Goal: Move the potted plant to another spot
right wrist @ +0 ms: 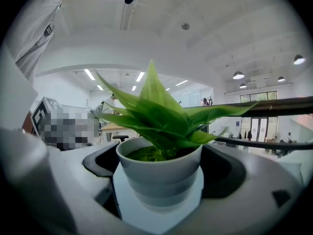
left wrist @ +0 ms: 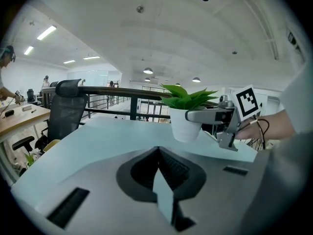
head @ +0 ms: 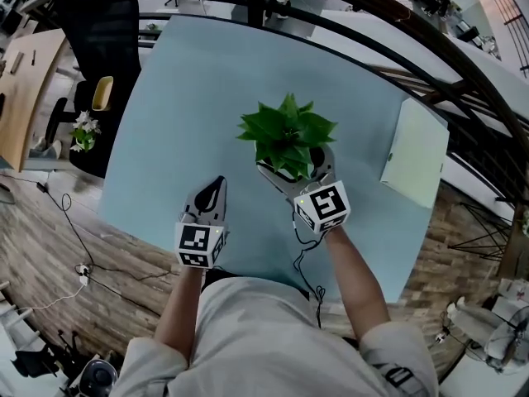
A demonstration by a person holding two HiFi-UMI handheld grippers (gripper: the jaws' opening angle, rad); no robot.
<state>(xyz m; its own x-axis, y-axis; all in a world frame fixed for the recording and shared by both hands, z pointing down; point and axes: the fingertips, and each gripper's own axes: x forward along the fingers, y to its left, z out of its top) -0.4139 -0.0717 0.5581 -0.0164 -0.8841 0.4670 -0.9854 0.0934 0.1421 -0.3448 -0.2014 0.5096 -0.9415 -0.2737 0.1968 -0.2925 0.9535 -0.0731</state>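
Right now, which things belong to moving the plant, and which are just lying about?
In the job: potted plant; right gripper clamped round its pot; table.
Lying about: left gripper, shut and empty; pale board on the table; black chair.

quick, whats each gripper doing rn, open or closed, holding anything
Left gripper: closed, nothing between its jaws.
Right gripper: closed on the potted plant, jaws on either side of its white pot.
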